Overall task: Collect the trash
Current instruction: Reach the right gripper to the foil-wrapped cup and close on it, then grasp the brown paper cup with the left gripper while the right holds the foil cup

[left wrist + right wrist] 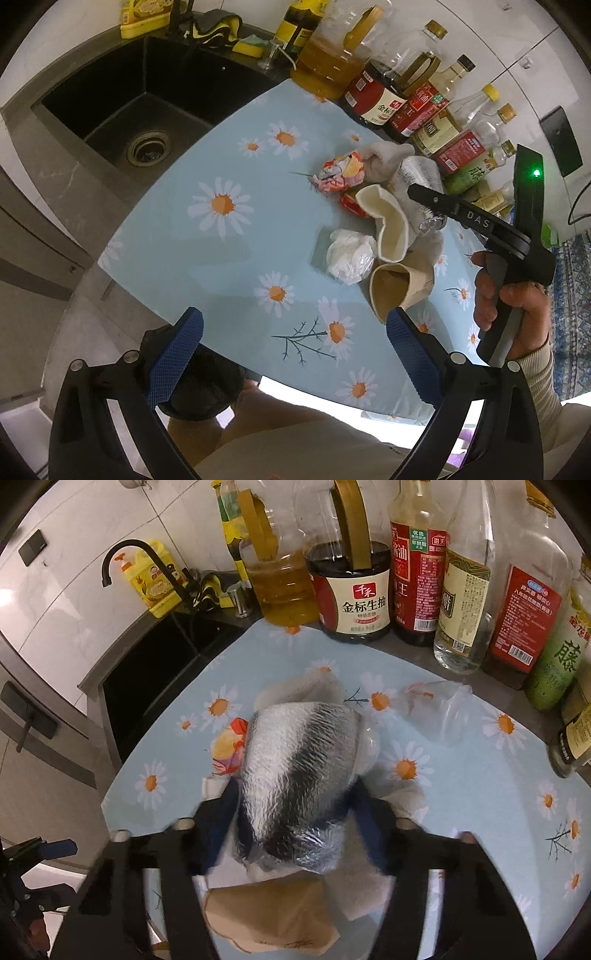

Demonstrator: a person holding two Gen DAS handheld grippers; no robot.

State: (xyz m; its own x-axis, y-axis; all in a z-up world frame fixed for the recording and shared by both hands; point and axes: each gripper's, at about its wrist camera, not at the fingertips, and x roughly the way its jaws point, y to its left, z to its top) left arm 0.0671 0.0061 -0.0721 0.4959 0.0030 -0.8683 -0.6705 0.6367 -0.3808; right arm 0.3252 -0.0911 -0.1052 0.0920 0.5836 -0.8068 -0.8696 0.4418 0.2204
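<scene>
Here, two paper cups (391, 258) lie empty in the trash on the daisy cloth (236, 243), the right gripper (295, 812) half-closed around a silvery wrapper (299, 760), the left gripper (291, 354) wide, empty.

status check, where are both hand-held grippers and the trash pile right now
Left hand-held gripper open, empty, above the mat edge. Right hand-held gripper closing around the crumpled silver wrapper. Paper cups and tissue wad crowd the pile; bottles behind.
</scene>
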